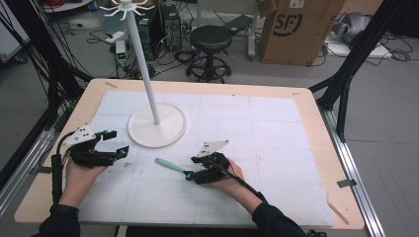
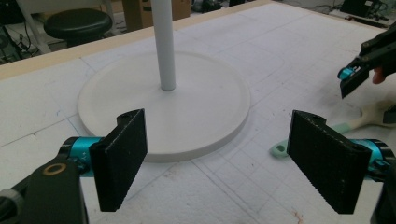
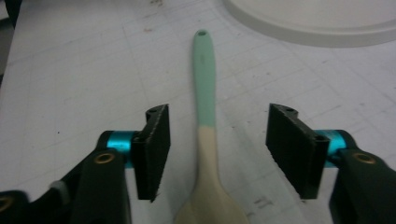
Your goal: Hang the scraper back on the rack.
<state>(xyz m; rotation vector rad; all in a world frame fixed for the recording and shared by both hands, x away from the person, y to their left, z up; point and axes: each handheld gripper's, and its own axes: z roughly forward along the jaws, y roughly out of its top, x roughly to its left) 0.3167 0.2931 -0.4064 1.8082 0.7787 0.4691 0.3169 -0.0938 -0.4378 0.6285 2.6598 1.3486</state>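
A spoon (image 1: 169, 165) with a mint-green handle (image 3: 204, 79) and a cream bowl (image 3: 210, 207) lies flat on the white mat. My right gripper (image 1: 191, 168) is open and straddles the spoon's neck, one jaw on each side, without touching it (image 3: 217, 149). My left gripper (image 1: 116, 141) is open with nothing in it at the table's left, facing the round base (image 2: 163, 102) of a white stand. The stand's pole (image 2: 164, 42) rises from the base (image 1: 157, 129). The handle's end (image 2: 280, 149) and the right gripper (image 2: 355, 77) show in the left gripper view.
The stand's pole (image 1: 143, 64) carries white hooks (image 1: 126, 8) at its top. The mat (image 1: 267, 128) covers a wooden table (image 1: 316, 106). A black stool (image 1: 211, 39), a cardboard box (image 1: 296, 27) and cables stand on the floor beyond.
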